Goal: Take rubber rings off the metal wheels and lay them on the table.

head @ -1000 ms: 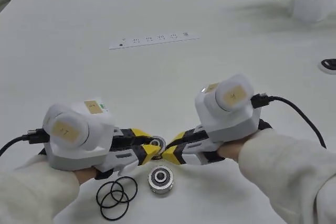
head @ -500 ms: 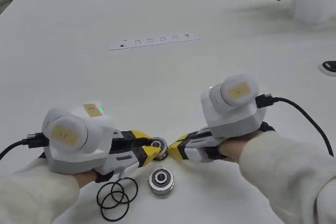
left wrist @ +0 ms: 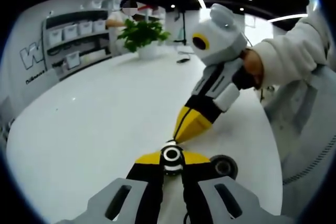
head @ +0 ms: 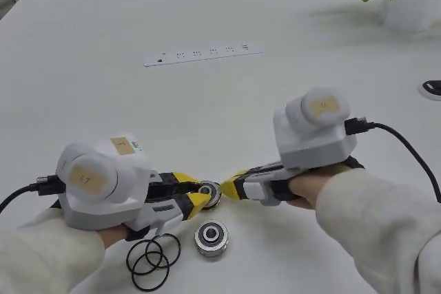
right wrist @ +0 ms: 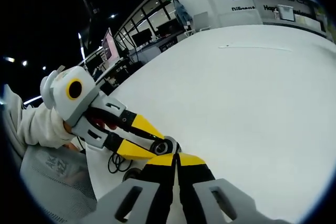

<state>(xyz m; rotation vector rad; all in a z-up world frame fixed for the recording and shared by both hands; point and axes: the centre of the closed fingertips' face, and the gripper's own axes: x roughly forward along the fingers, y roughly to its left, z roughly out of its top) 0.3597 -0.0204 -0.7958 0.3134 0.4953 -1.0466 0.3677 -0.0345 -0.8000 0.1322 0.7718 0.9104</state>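
Wheel (head: 209,193) clamped in left gripper (head: 198,197) by the table's (head: 207,115) near edge.
Right gripper (head: 227,189) is pressed closed at its rim, seemingly on the rubber ring; the pull should be made straight off the rim while the wheel is held firm.

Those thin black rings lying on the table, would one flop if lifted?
Probably floppy: the rubber rings are thin loops lying flat and overlapped. Likely very light, so a nudge should slide them across the smooth white table rather than roll.
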